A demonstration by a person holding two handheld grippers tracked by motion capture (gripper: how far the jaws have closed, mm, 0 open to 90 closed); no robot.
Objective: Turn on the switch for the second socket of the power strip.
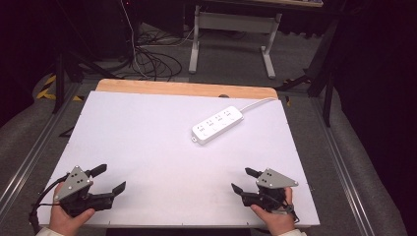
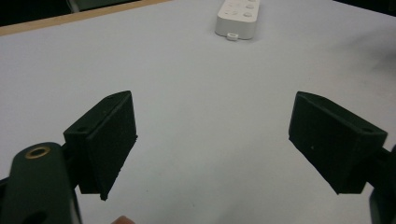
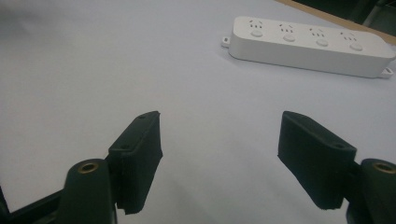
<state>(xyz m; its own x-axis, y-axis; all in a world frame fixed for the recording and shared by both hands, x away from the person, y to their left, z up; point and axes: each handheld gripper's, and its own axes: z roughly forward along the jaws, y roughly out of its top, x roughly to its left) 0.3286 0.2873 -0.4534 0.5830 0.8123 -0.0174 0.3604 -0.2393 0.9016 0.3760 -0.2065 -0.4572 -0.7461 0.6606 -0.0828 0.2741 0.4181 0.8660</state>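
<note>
White tabletop (image 1: pixel 147 147), dark room behind. Power strip (image 1: pixel 218 125) lies flat toward the far right, cord trailing off the far edge. Left gripper (image 1: pixel 111 179) and right gripper (image 1: pixel 243 180), both nearer than the strip, well apart from it, jaws wide, empty. Judged: start pose; next calls for a reach toward the strip.

White table (image 1: pixel 147 147) open between both grippers, power strip (image 1: pixel 218 124) the lone obstacle, seemingly flat, far right-centre.

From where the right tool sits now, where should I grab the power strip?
Grip the power strip across its narrow width near the middle, coming down from above with the right tool. It lies flat and long on the table, so only its two long sides offer parallel faces. Avoid the cord end.
</note>
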